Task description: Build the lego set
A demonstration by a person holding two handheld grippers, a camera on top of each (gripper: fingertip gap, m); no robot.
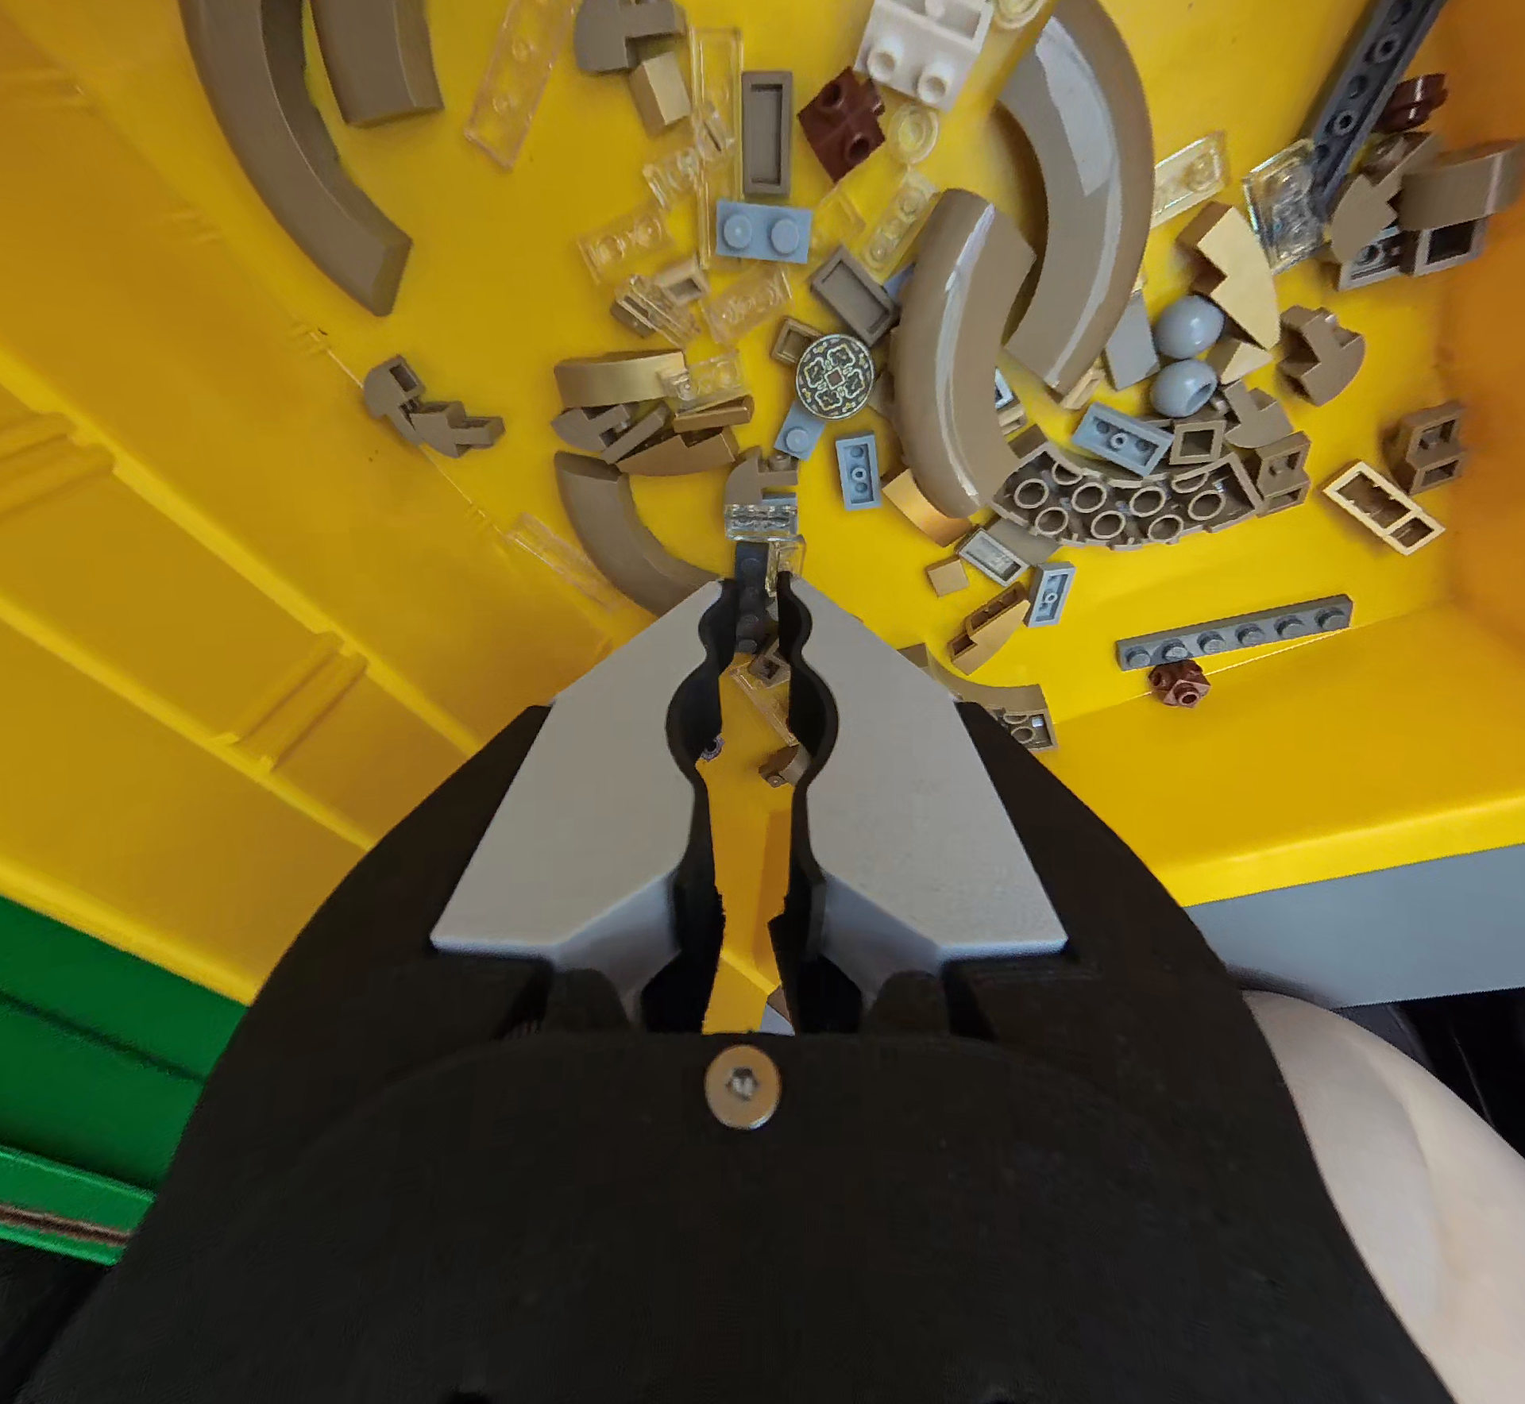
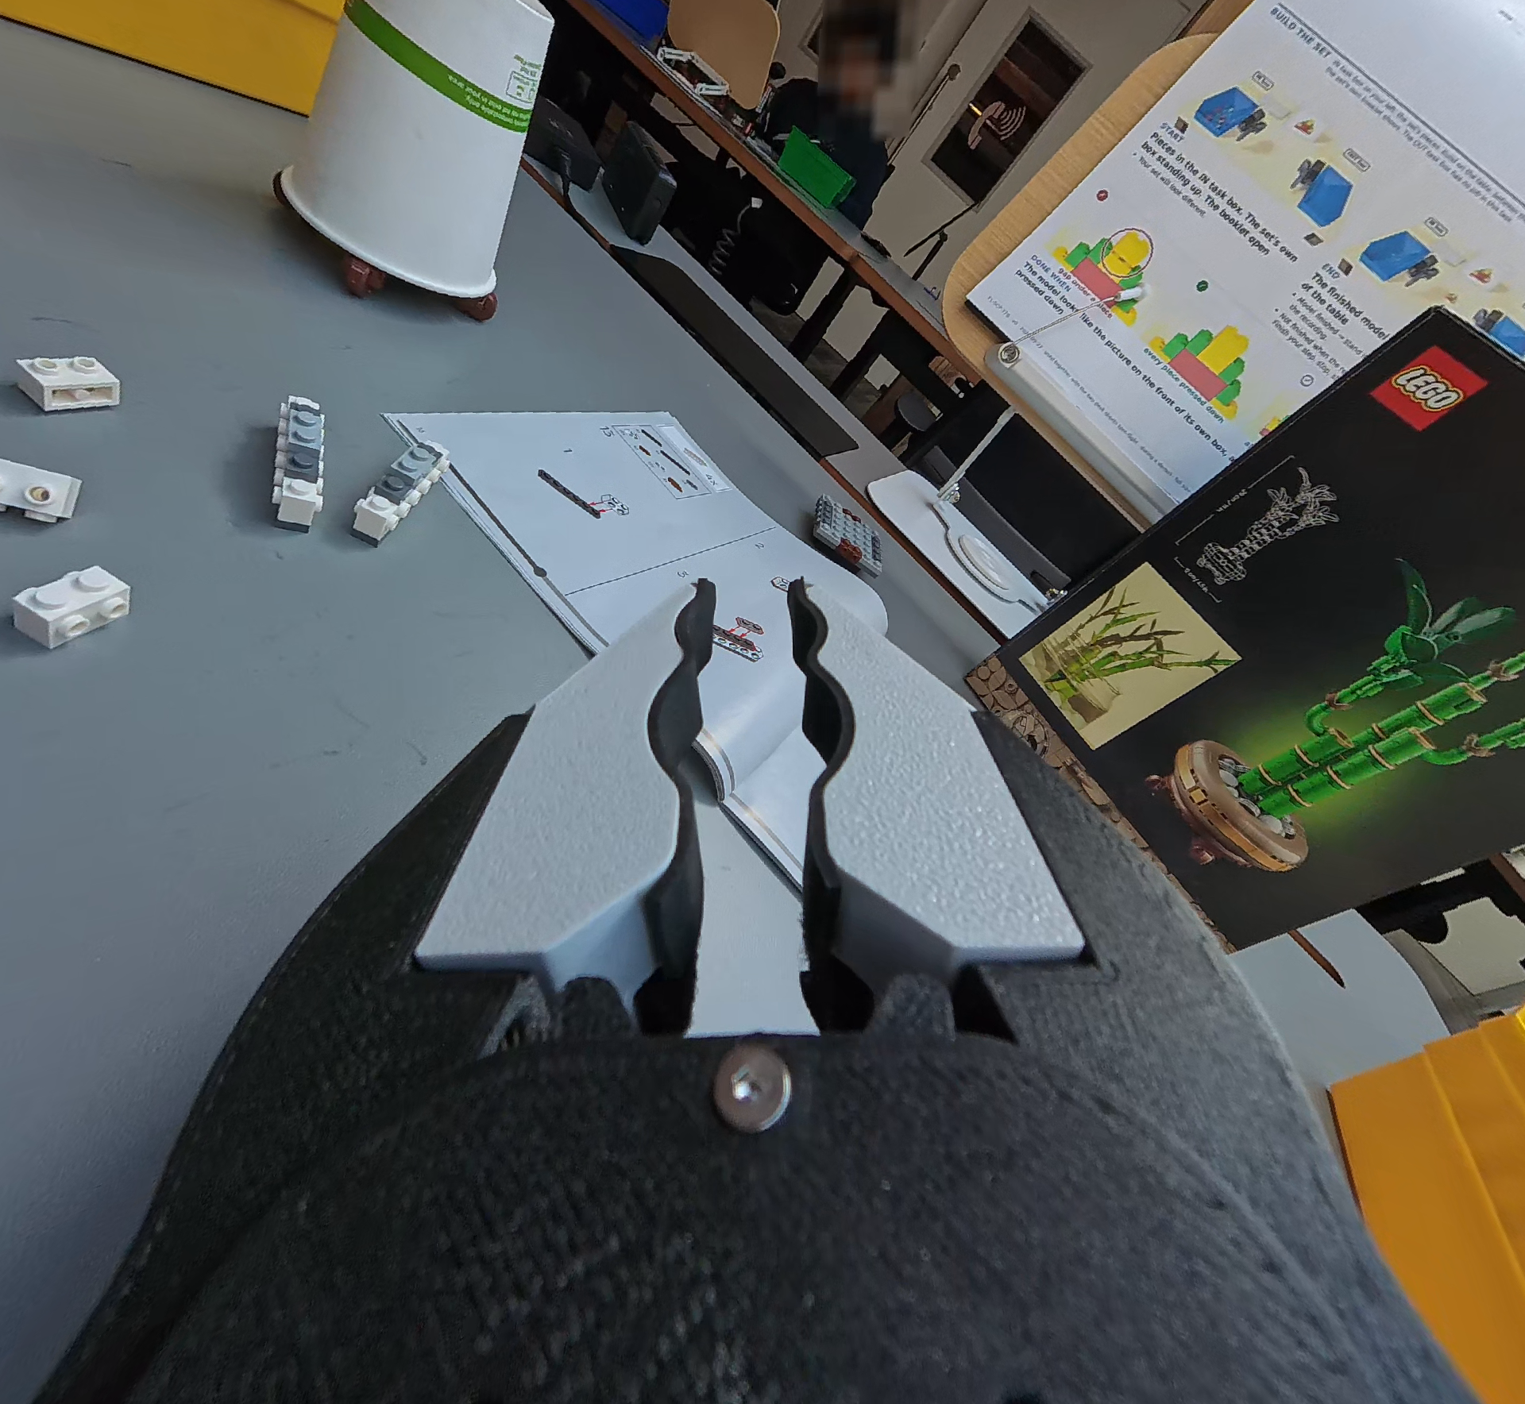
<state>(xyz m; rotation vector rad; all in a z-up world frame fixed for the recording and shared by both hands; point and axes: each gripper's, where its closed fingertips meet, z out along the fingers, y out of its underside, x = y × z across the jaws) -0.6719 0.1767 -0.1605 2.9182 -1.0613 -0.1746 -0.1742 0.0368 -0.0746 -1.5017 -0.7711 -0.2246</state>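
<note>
In the left wrist view my left gripper (image 1: 753, 589) is shut on a thin dark plate (image 1: 749, 571) with small clear pieces (image 1: 761, 521) on its far end. It holds this above a yellow bin (image 1: 247, 539) full of loose pieces: tan arches (image 1: 949, 374), a round printed tile (image 1: 833, 378), and a long dark grey plate (image 1: 1238, 634). In the right wrist view my right gripper (image 2: 749, 589) is open and empty above the open instruction booklet (image 2: 611, 506). Two small grey-and-white assemblies (image 2: 299, 461) (image 2: 402, 490) stand on the grey table (image 2: 247, 746).
Three white bricks (image 2: 70, 605) lie at the left. An upturned paper cup (image 2: 421, 118) rests on brown pieces. A small grey assembly (image 2: 848, 531) sits beyond the booklet. The set's box (image 2: 1279, 663) and a printed sheet on a stand (image 2: 1238, 209) rise at the right. A person sits far off. The grippers' ends are close to 55 centimetres from one another.
</note>
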